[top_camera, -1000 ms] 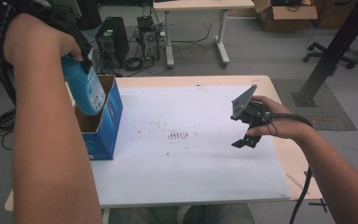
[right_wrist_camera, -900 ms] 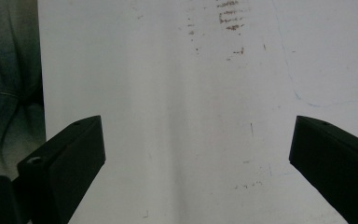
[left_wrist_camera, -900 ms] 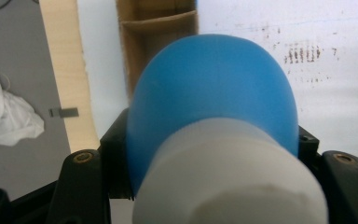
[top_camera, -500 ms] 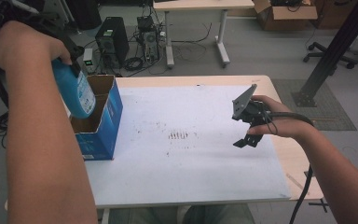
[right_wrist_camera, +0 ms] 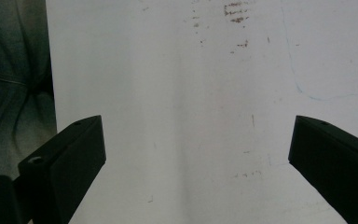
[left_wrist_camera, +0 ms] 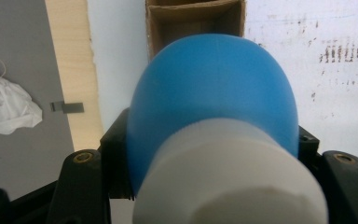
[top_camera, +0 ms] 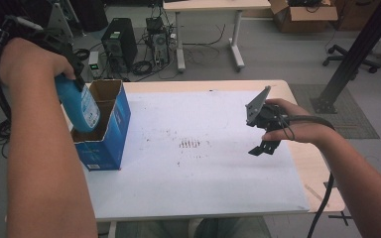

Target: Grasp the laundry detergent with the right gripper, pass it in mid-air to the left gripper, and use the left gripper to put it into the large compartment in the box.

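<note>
Left gripper (top_camera: 62,79) held the blue bottle (top_camera: 81,106), jaws clamped on its shoulder just below the white cap (left_wrist_camera: 228,179); bottle's long axis tilted, base pointing toward 5 o'clock, lower end already inside the open blue box (top_camera: 106,134) at the desk's (top_camera: 203,198) 9 o'clock edge; judged: box mouth lay directly beneath, so a straight descent should seat it. Right gripper (top_camera: 263,148) hovered at 3 o'clock, well apart; jaws wide open, empty.

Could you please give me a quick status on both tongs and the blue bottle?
Left tongs shut on blue bottle, bottom end inside the open cardboard box. Right tongs open, empty, over the white table sheet. Nothing blocking the box.
</note>
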`<control>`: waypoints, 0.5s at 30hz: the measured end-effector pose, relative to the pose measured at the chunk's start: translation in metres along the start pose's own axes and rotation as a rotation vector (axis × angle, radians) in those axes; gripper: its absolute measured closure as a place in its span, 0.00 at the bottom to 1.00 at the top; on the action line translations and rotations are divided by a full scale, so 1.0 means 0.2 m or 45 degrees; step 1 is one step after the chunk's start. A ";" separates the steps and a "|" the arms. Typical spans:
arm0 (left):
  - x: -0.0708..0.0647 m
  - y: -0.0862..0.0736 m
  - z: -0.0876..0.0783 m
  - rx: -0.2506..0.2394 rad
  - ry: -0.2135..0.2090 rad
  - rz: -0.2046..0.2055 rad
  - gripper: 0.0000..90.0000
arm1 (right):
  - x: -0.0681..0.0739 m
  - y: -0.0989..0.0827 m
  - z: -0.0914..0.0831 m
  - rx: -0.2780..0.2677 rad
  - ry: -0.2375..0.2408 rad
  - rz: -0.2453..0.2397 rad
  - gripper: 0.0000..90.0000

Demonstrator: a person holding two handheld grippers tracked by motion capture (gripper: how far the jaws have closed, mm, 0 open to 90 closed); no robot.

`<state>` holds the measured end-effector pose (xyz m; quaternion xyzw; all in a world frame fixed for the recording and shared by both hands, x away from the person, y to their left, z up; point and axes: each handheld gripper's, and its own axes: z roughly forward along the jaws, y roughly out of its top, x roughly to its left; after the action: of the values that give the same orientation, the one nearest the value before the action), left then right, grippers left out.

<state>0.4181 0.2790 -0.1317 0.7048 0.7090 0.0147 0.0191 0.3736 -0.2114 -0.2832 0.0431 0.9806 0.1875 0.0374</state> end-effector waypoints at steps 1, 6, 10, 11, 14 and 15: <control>0.00 0.00 0.01 0.001 0.000 -0.001 0.42 | 0.00 0.00 0.00 0.001 -0.001 0.001 0.04; 0.00 0.01 0.06 0.015 0.002 0.009 0.42 | 0.00 0.00 0.00 0.002 0.000 0.006 0.04; -0.01 0.02 0.14 0.029 0.002 0.008 0.42 | 0.01 -0.01 -0.01 0.004 -0.002 0.008 0.04; -0.01 0.02 0.14 0.029 0.002 0.008 0.42 | 0.01 -0.01 -0.01 0.003 -0.005 0.011 0.04; -0.01 0.02 0.19 0.038 -0.002 0.014 0.42 | 0.01 -0.01 -0.01 0.003 -0.004 0.013 0.04; -0.01 0.02 0.21 0.041 -0.004 0.014 0.42 | 0.01 -0.01 0.00 0.000 -0.003 0.013 0.04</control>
<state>0.4238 0.2770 -0.1739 0.7090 0.7051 0.0023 0.0086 0.3716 -0.2130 -0.2830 0.0485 0.9803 0.1878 0.0377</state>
